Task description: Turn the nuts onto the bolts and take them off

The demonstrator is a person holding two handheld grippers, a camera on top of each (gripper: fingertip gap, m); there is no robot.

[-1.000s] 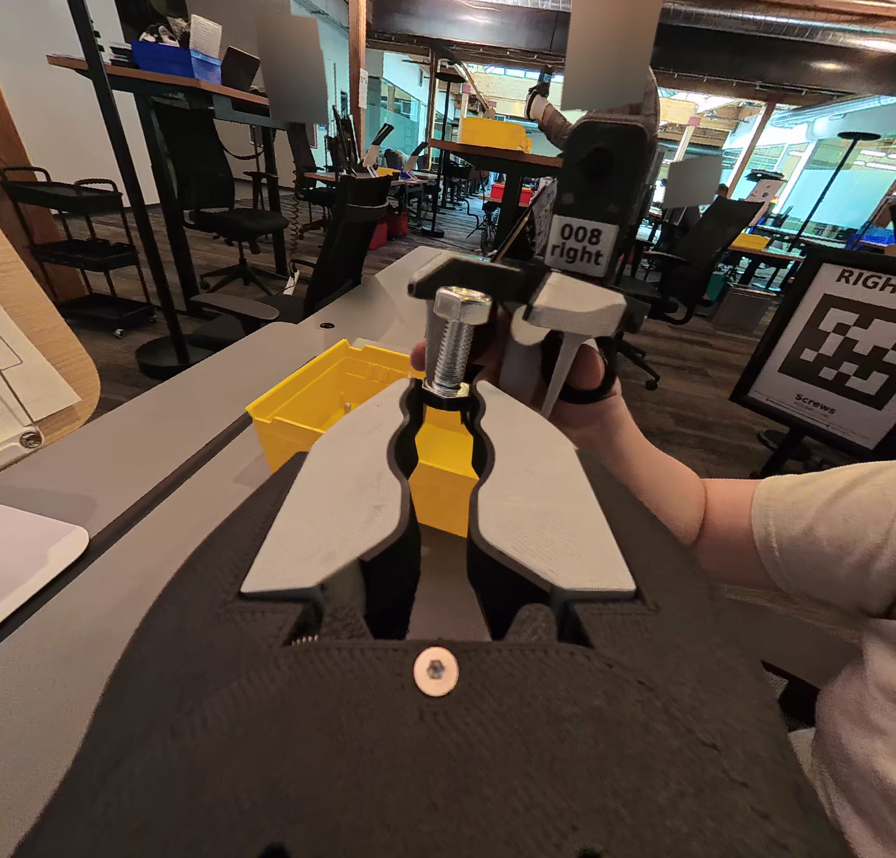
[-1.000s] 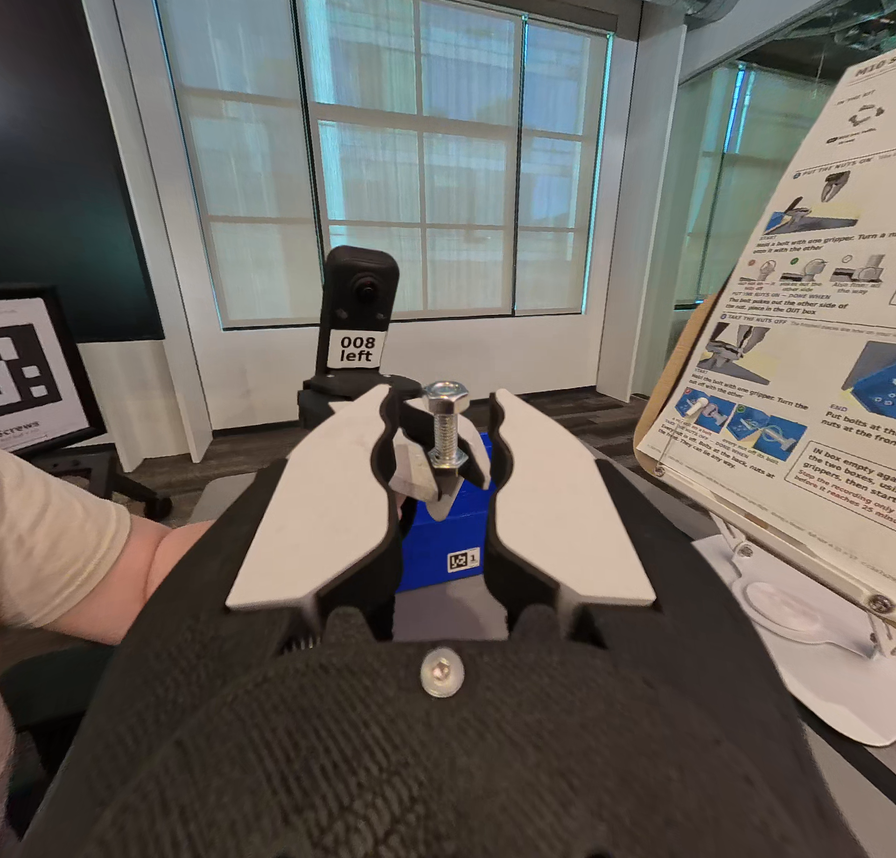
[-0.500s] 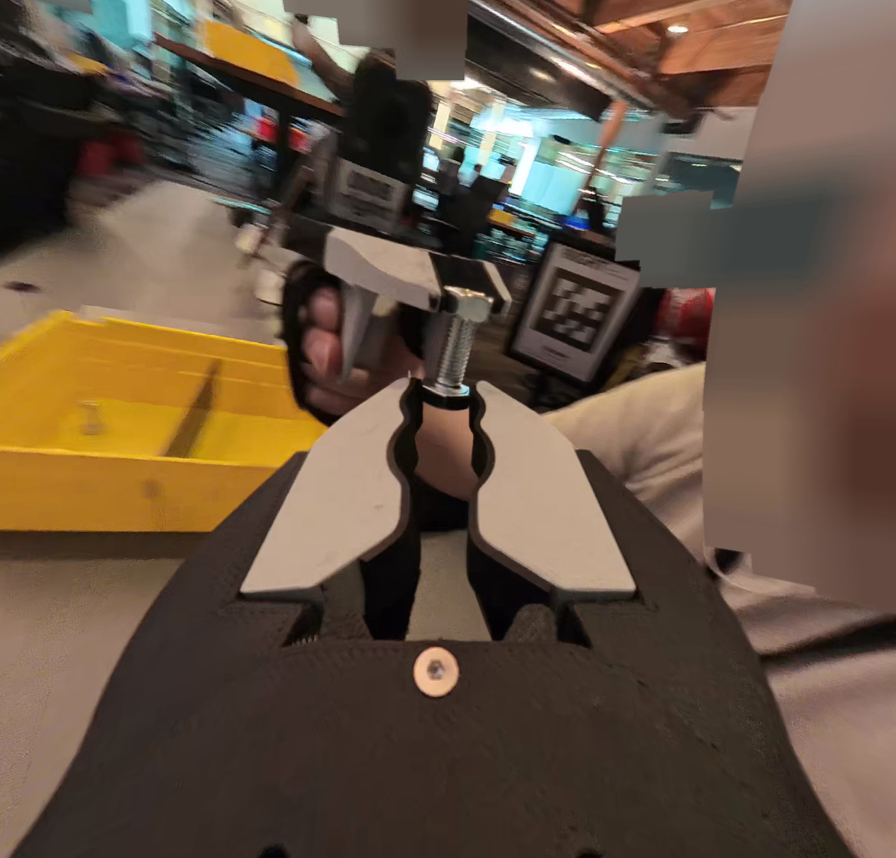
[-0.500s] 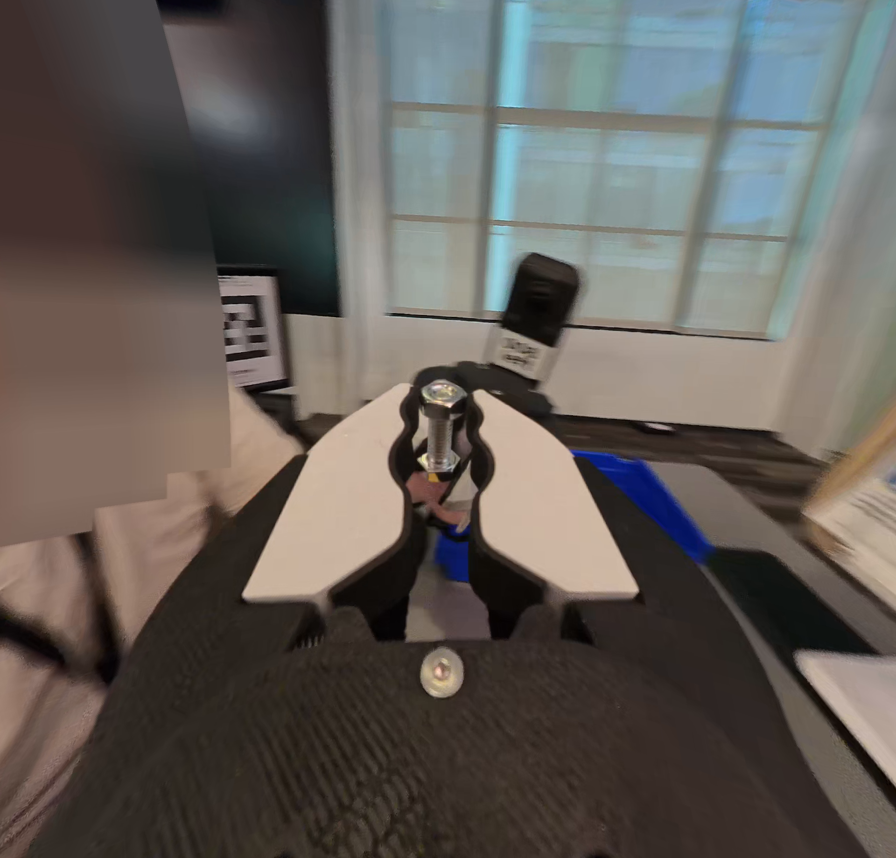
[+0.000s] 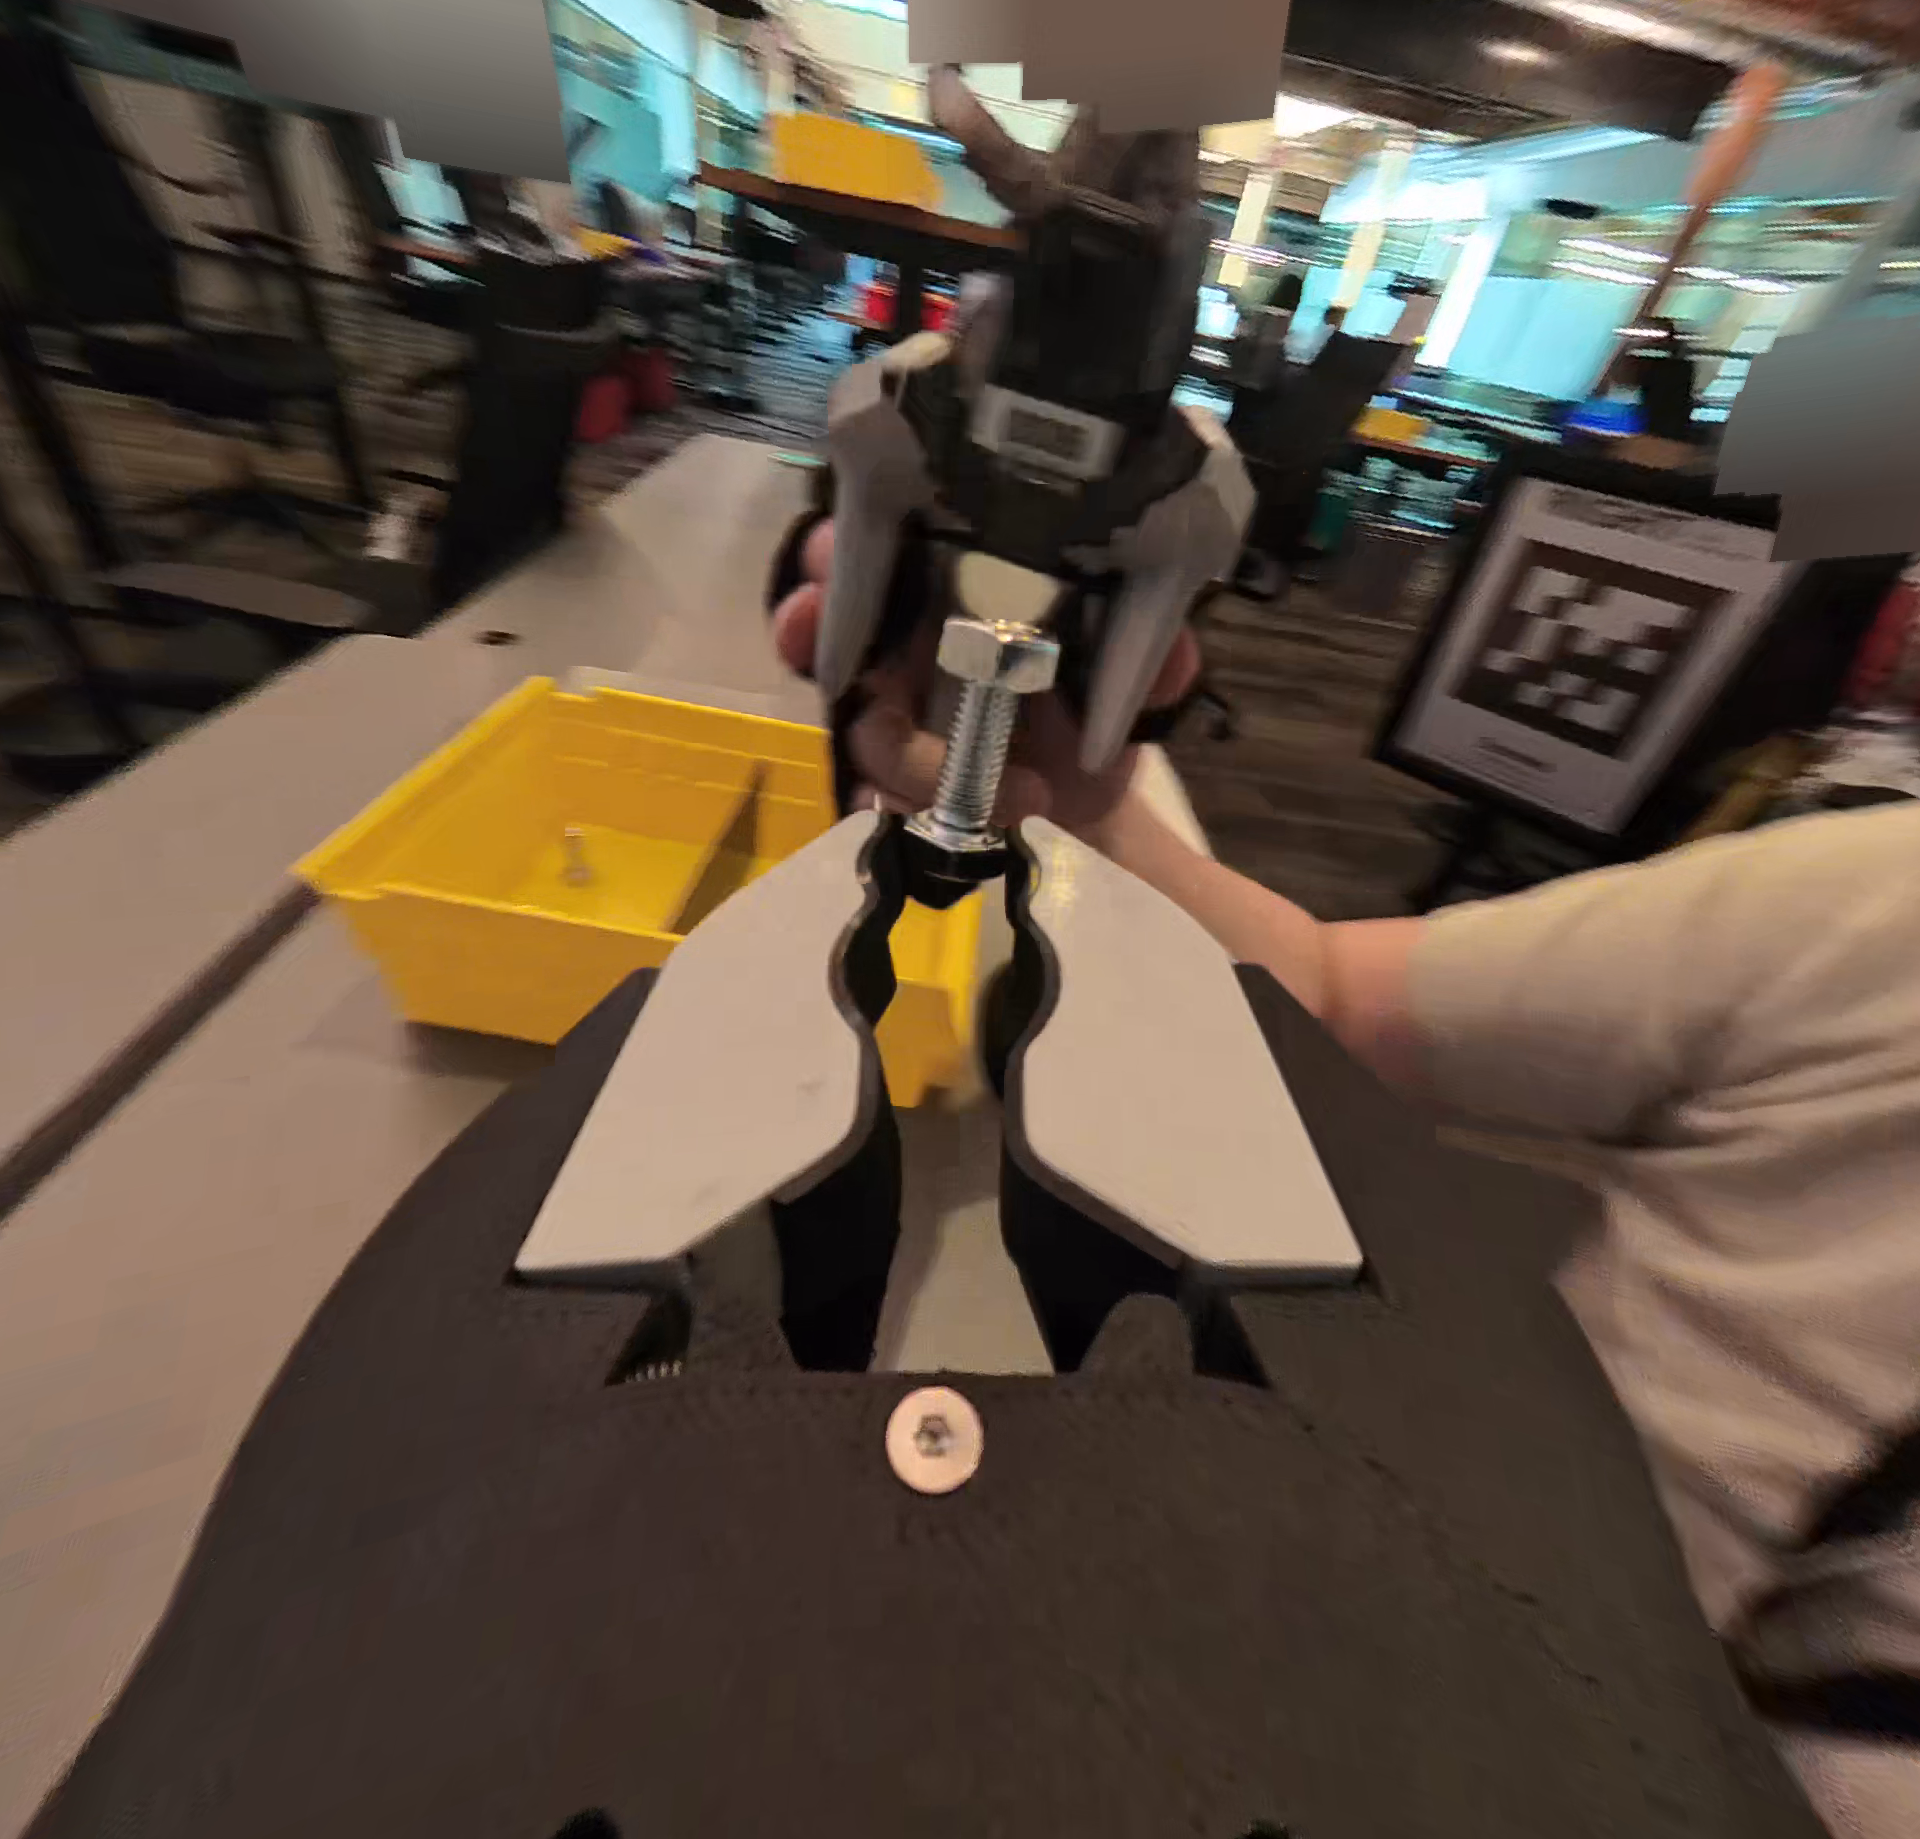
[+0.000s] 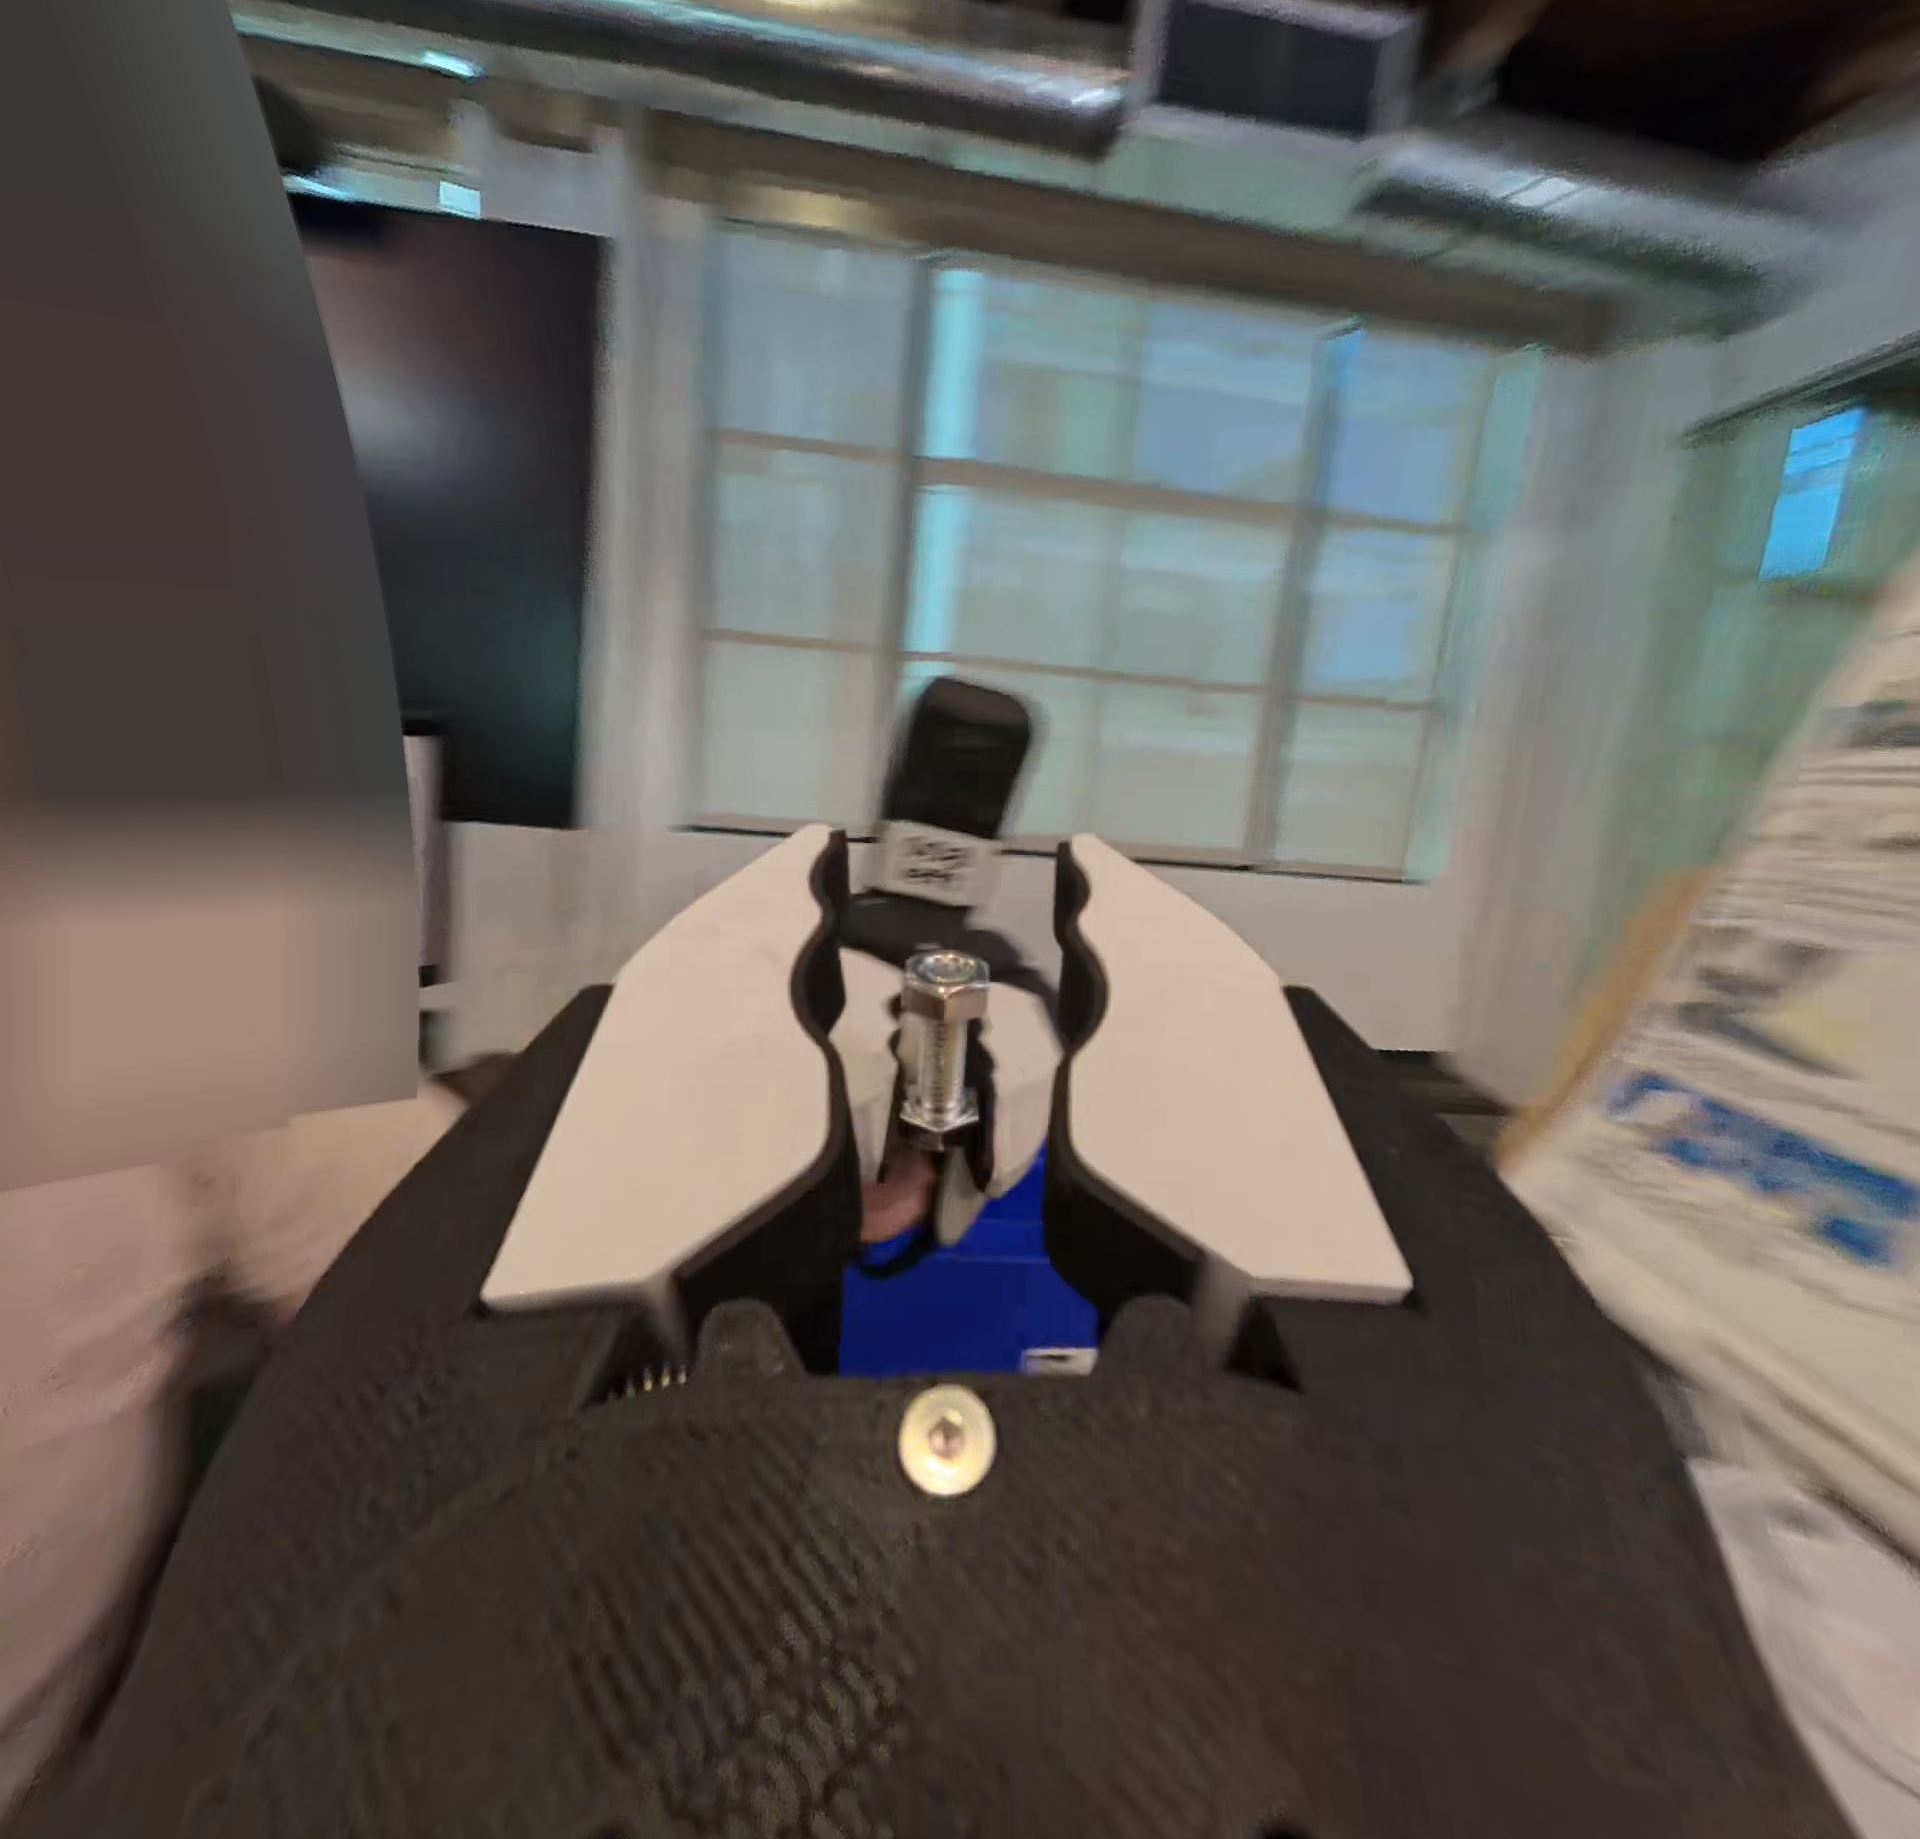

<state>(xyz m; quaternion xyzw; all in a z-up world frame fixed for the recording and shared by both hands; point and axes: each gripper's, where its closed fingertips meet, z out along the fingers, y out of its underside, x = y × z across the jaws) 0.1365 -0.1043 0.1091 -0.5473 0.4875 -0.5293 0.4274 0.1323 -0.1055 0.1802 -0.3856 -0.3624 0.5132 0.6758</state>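
A silver bolt stands upright with its hex head on top. A nut sits low on its thread. My left gripper is shut on the nut and holds the bolt up. My right gripper faces it, open, with its fingers on either side of the bolt head, not touching. In the right wrist view the bolt stands between my right gripper's spread fingers, with the left gripper clamped on the nut below.
A yellow bin with one small bolt inside sits on the grey table, left of the grippers. A blue bin lies below them. An instruction board stands on the right, a framed marker sign behind. Tip to tip, the grippers are about 6 cm apart.
The right gripper closed around the bolt head half a second ago and has now opened and let go. Both grippers swung and tilted; the left kept its hold on the nut.
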